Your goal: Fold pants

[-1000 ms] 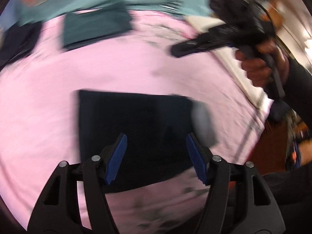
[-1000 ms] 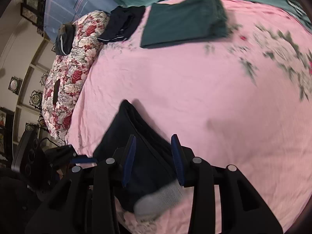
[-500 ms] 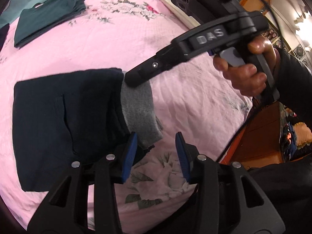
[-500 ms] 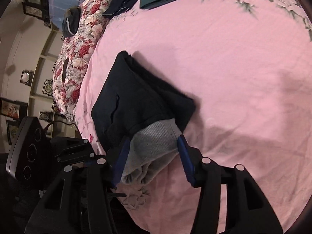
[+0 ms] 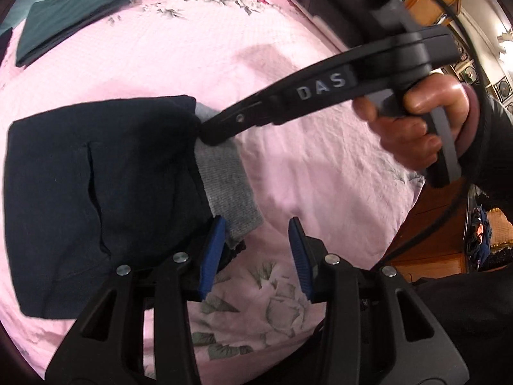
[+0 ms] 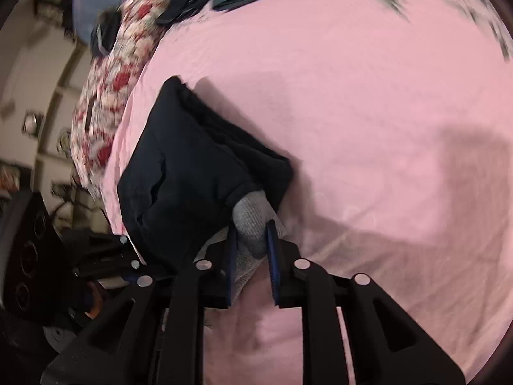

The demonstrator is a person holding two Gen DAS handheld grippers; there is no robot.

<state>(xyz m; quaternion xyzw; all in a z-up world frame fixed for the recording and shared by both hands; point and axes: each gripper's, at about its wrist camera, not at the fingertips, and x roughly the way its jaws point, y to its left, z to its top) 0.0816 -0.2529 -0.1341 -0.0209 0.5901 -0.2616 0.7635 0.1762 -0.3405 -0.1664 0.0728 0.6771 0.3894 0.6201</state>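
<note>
The dark navy pants (image 5: 96, 186) lie folded into a rectangle on the pink bedsheet, with the grey ribbed cuff (image 5: 227, 186) sticking out on the right side. My left gripper (image 5: 256, 253) is open just below the cuff's near end, its left pad beside the fabric. My right gripper (image 6: 251, 250) is shut on the grey cuff (image 6: 251, 221); it also shows in the left wrist view (image 5: 211, 133), where its tip pinches the cuff's far end. The pants (image 6: 192, 173) fill the middle of the right wrist view.
A folded dark green garment (image 5: 64, 16) lies at the far edge of the bed. A floral pillow (image 6: 112, 96) lies at the left in the right wrist view. The bed's edge and a wooden floor (image 5: 433, 240) lie to the right.
My right gripper has closed on the grey cuff. Both grippers moved in closer to the cuff end of the pants; my left gripper narrowed from wide open a second ago but stays open.
</note>
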